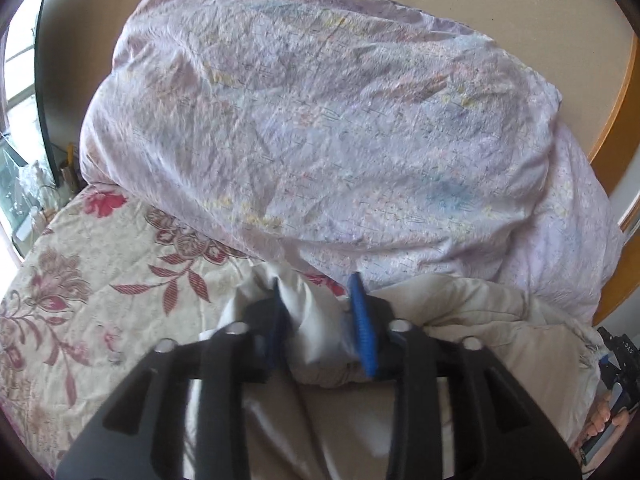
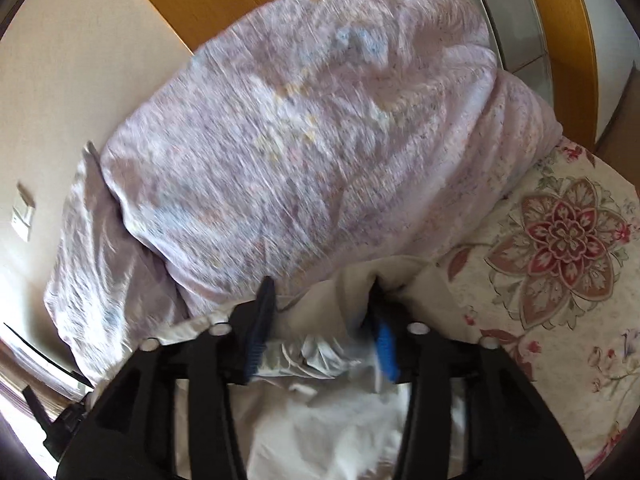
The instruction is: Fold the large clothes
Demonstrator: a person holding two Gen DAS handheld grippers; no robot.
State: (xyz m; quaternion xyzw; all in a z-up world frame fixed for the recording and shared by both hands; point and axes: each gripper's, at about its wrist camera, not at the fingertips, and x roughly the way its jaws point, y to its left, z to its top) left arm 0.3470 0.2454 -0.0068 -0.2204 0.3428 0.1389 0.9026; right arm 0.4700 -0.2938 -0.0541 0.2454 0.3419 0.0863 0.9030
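Observation:
A beige garment [image 1: 472,320] lies bunched on the floral bedspread [image 1: 80,280] in front of a big pale lilac duvet heap [image 1: 320,120]. My left gripper [image 1: 316,292] is shut on a bunched fold of the beige garment between its blue pads [image 1: 362,320]. In the right wrist view, my right gripper [image 2: 324,292] is shut on another bunch of the same beige garment [image 2: 352,292], with whitish lining [image 2: 320,356] crumpled between the fingers. The duvet heap [image 2: 300,140] lies just beyond the fingertips. The image is motion-blurred.
The floral bedspread [image 2: 560,240] extends to the right. A cream wall [image 2: 60,80] with a light switch [image 2: 22,212] is at left, a wooden door frame [image 2: 568,40] behind. A window and cluttered shelf [image 1: 24,184] sit at the left edge. The other hand-held gripper [image 1: 616,392] shows at lower right.

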